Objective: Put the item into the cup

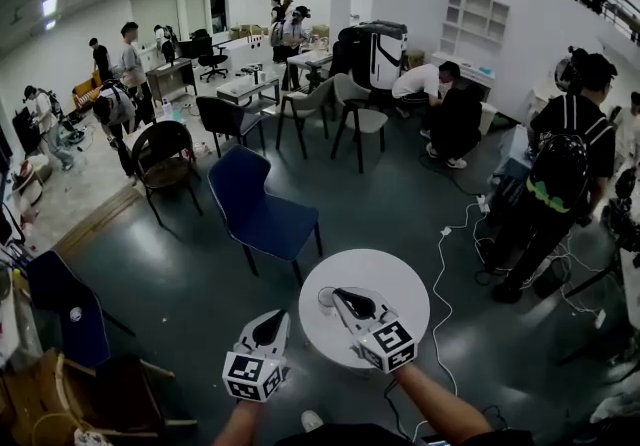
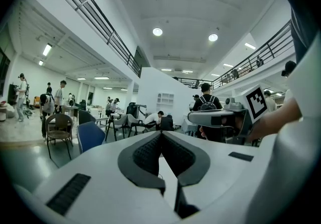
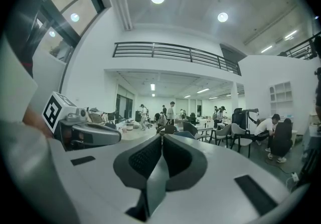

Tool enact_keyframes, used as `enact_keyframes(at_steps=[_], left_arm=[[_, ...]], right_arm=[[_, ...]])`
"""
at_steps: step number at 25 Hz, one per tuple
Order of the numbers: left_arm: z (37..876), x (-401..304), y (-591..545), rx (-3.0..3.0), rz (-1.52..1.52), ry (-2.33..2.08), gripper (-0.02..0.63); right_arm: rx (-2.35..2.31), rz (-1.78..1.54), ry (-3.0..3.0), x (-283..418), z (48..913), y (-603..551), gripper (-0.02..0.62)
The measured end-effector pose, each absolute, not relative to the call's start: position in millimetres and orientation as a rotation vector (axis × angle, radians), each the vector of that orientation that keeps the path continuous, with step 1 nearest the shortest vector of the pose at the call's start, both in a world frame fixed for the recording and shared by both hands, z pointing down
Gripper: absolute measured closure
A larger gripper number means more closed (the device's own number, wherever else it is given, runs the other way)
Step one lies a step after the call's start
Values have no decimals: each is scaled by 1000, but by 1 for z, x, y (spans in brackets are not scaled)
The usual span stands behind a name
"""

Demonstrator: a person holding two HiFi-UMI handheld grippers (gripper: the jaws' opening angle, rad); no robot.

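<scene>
**Cup (image 1: 327,299) waiting, both tools closed and empty**

Stands on the round table (image 1: 400,284), toward its left rim. No sign of the item anywhere on the table; possibly inside already, impossible to tell from above. Looks like either the start, before any pick-up, or the end, after the drop. Next calls for finding the item, then opening wide around it. Right gripper (image 1: 338,294): over the table's left part, where the cup stands, jaws pressed together on nothing. Left gripper (image 1: 273,318): just off the table's left rim, likewise closed tight, holding nothing.
</scene>
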State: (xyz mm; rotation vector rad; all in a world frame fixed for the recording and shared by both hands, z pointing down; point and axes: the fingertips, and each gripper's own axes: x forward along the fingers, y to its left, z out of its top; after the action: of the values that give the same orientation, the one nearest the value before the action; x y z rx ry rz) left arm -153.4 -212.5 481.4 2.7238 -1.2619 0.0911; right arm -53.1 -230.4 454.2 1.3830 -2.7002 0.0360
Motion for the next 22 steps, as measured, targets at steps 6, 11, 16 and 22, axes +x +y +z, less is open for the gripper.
enact_keyframes(at_steps=[6, 11, 16, 22], left_arm=[[474, -128, -188, 2730, 111, -1264, 591], [471, -106, -167, 2740, 112, -1260, 591], [468, -92, -140, 2763, 105, -1256, 591], [461, -76, -110, 2769, 95, -1276, 591]], right_arm=[[1390, 26, -2694, -23, 443, -206, 569], [1398, 9, -2695, 0, 439, -185, 570], [1402, 3, -2707, 9, 436, -158, 571], [1399, -19, -2718, 28, 431, -128, 572]])
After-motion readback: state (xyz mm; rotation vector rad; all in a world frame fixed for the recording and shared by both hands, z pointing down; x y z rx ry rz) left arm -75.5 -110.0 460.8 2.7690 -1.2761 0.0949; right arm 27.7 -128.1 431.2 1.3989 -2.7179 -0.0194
